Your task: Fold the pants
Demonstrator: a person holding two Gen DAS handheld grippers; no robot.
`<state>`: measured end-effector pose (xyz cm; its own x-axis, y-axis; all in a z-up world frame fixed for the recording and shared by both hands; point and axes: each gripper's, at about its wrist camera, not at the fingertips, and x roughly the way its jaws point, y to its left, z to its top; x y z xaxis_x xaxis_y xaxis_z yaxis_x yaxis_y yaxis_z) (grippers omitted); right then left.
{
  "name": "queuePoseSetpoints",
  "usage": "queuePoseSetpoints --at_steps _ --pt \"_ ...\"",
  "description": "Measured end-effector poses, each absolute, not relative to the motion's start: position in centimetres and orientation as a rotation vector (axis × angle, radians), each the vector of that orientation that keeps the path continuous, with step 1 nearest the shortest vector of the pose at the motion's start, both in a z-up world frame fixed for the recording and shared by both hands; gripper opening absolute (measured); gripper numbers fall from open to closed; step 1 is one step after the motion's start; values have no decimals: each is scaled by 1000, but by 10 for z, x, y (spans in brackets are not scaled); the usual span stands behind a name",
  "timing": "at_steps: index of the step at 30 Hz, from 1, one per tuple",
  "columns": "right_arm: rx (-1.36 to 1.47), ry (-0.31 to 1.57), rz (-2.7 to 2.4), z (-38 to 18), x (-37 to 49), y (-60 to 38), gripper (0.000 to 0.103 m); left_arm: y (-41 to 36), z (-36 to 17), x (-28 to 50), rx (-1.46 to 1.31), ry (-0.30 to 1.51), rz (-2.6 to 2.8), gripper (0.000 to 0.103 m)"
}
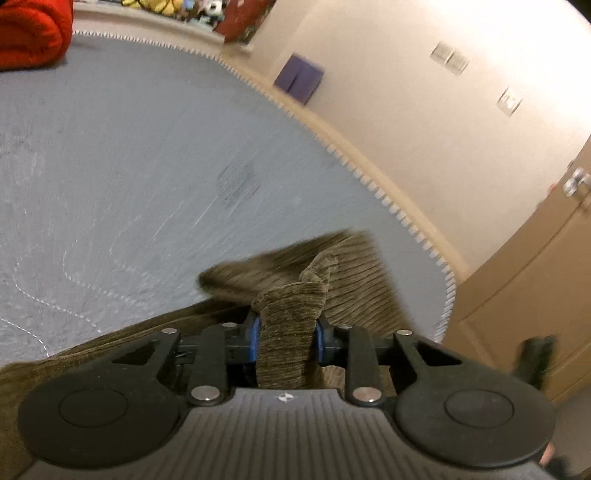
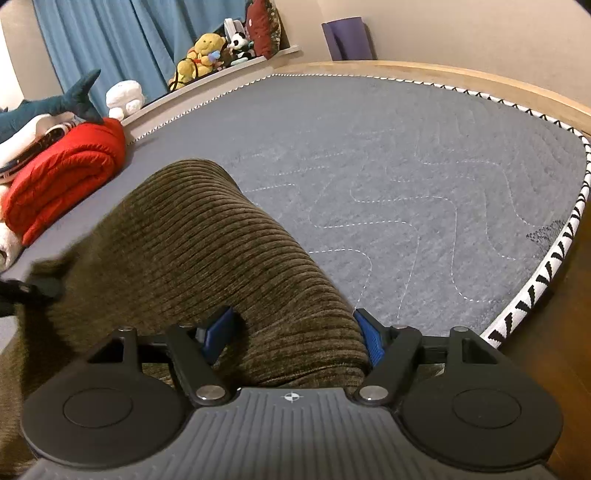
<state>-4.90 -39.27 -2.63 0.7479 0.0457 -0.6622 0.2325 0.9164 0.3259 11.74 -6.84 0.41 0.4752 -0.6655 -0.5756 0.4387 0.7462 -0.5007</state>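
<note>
**Meanwhile, both hand-held grippers are at the brown corduroy pants on the bed**

Left wrist view: the left hand-held gripper (image 1: 287, 341) is clamped on a narrow bunched strip of the pants (image 1: 332, 280), with its blue pads (image 1: 255, 339) pressing the fabric from both sides. Beyond the pinched strip, a flatter ribbed part of the pants lies on the grey quilted bed cover (image 1: 129, 166), near the cover's zigzag-trimmed edge. More brown cloth runs off to the lower left under the gripper body. A red blanket (image 1: 29, 33) sits at the far corner of the bed. Past the wooden bed frame stand a purple rolled mat (image 1: 299, 77) against the pale wall and a wooden door (image 1: 535, 266) with a metal handle. This view is blurred.

Right wrist view: the right hand-held gripper (image 2: 293, 338) stands wide apart, and a thick rounded fold of the pants (image 2: 207, 240) passes between its blue pads (image 2: 373, 341). I cannot tell whether the pads press on it. The fold rises ahead of the gripper and drops away to the left, where the cloth blurs. The grey bed cover (image 2: 406, 166) stretches beyond it. The red blanket (image 2: 66, 173) lies folded at the left, beside a plush shark (image 2: 55, 103). Stuffed toys (image 2: 207, 51) line a ledge in front of a blue curtain (image 2: 129, 40).
</note>
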Motion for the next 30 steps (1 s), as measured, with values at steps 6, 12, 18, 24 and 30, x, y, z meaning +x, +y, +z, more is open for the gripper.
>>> queuePoseSetpoints --at_steps 6,12,18,24,30 --pt "421 647 -12 -13 -58 -389 78 -43 36 95 -364 873 -612 31" --pt "398 699 -52 -20 -54 -388 78 -25 -23 130 -270 1048 -328 44" --pt "441 728 -71 -23 -52 -391 78 -25 15 111 -158 827 -413 50" --pt "405 726 -87 -23 -54 -388 58 -70 12 99 -79 781 -636 46" --pt "424 714 -75 -21 -61 -393 53 -116 -21 105 78 729 -729 28"
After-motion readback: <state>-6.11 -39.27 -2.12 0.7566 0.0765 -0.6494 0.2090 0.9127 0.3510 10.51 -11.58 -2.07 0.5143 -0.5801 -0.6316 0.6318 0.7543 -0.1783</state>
